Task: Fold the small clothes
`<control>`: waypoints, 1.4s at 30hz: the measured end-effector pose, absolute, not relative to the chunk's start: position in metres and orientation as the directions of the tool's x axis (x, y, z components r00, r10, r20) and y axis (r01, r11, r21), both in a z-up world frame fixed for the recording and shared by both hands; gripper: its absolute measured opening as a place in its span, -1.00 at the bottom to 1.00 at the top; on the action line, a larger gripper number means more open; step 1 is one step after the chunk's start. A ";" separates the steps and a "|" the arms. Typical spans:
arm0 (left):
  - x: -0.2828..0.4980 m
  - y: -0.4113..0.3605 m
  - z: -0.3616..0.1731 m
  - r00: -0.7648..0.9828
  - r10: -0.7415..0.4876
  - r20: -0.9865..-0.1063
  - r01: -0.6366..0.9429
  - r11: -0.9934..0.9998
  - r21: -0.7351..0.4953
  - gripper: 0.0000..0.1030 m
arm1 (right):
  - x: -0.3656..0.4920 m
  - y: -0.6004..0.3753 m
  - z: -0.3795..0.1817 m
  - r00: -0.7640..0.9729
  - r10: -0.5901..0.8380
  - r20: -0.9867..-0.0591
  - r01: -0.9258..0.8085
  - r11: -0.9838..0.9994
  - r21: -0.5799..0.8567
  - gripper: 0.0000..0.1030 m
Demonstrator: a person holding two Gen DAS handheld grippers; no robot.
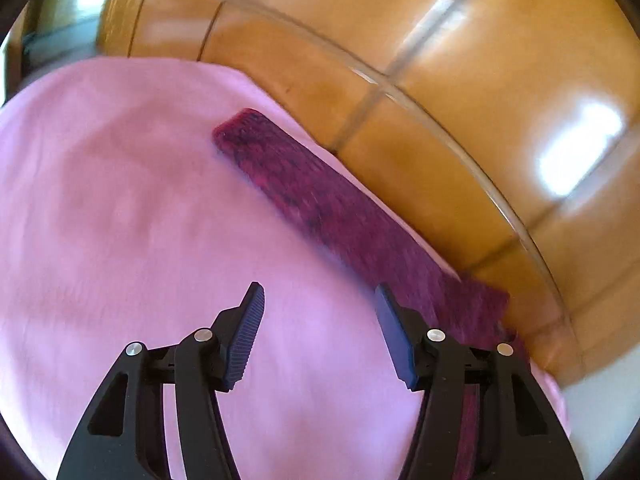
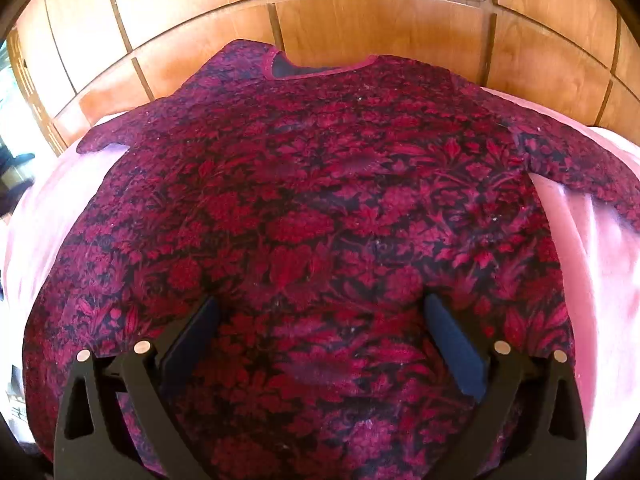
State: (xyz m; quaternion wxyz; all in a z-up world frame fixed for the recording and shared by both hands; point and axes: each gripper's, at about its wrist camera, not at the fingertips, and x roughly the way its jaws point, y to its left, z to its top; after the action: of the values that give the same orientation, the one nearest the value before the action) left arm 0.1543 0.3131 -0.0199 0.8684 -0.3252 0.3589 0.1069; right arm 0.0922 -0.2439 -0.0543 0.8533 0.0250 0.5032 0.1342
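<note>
Your right gripper (image 2: 320, 300) stood with its two fingers spread as wide as they go, nothing pinched between them, hovering over the lower middle of the one garment in play: a dark red floral top (image 2: 312, 200). The top lay flat and spread out, neckline (image 2: 316, 68) at the far end, and you could count two short sleeves, one reaching out to the left (image 2: 112, 136) and one to the right (image 2: 580, 164). It rested on a single pink cloth (image 2: 592, 248) that showed on both sides of it, and behind that ran a wooden panelled surface (image 2: 360, 24) with dark seams.

Your left gripper (image 1: 318, 292) was partly spread, two ribbed pads apart with nothing between them, held over the bare pink cloth (image 1: 120, 200). Just beyond its right finger, one long strip of the same dark red fabric (image 1: 340, 208) ran diagonally along the cloth's edge. Whether that finger touched the fabric could not be told from this blurred view. Past the edge lay the glossy wooden panels (image 1: 440, 80), with bright patches of light reflected on them.
</note>
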 end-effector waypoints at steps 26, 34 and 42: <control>0.174 0.398 -0.071 0.639 0.222 -0.736 -0.716 0.520 -0.464 -0.87 | 0.096 -0.226 -0.065 0.498 0.192 -0.845 -0.201 0.974 0.103 0.97; 0.168 0.364 -0.056 0.633 0.211 -0.745 -0.674 0.624 -0.396 -0.66 | 0.096 -0.226 -0.065 0.500 0.190 -0.845 -0.196 0.975 0.104 0.97; 0.102 0.236 -0.050 0.659 -0.271 -0.701 -0.195 0.839 -0.507 -0.45 | 0.097 -0.234 -0.057 0.490 0.209 -0.846 -0.188 0.973 0.132 0.95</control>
State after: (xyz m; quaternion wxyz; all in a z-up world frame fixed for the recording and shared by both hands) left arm 0.1015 0.2362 -0.0496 0.8660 -0.2825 0.4121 -0.0219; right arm 0.0965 -0.2341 -0.0571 0.8631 0.0108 0.4917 0.1149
